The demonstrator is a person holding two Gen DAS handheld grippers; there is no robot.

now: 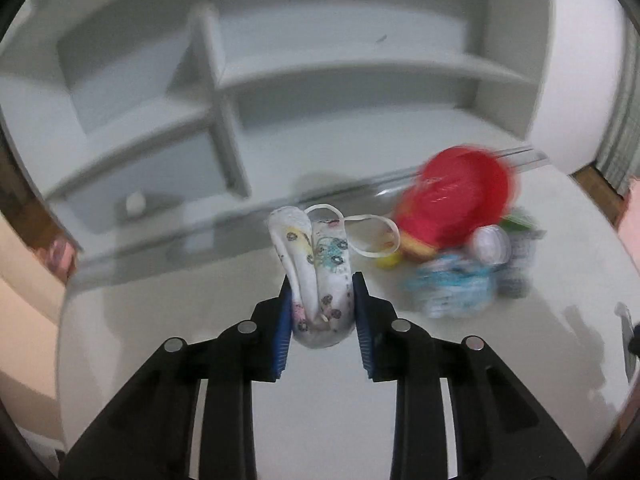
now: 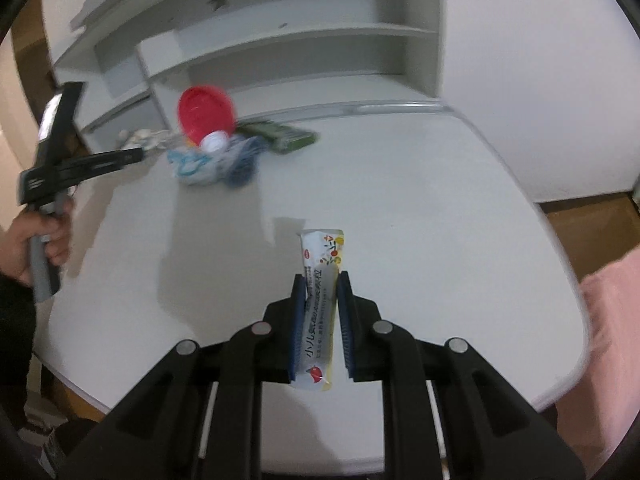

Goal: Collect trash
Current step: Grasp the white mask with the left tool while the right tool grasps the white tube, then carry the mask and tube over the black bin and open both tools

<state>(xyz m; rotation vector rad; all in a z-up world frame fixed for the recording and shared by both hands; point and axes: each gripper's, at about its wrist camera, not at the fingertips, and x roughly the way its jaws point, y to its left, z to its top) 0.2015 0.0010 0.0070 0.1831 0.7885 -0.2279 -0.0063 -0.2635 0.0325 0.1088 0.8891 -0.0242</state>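
Gripping a folded patterned face mask (image 1: 316, 276), the left gripper (image 1: 320, 292) is clamped; the right gripper (image 2: 320, 292) pinches a sachet (image 2: 320, 300); the far trash pile (image 1: 460, 248) is blurred.

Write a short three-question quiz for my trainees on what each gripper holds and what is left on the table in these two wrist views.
1. True or false: the left gripper is shut on a folded face mask.
2. What does the right gripper hold: A a red lid, B a long sachet, C a green packet?
3. Fill in: the pile of trash lies on the white ____.

Key: 1 true; 2 B; 3 table.
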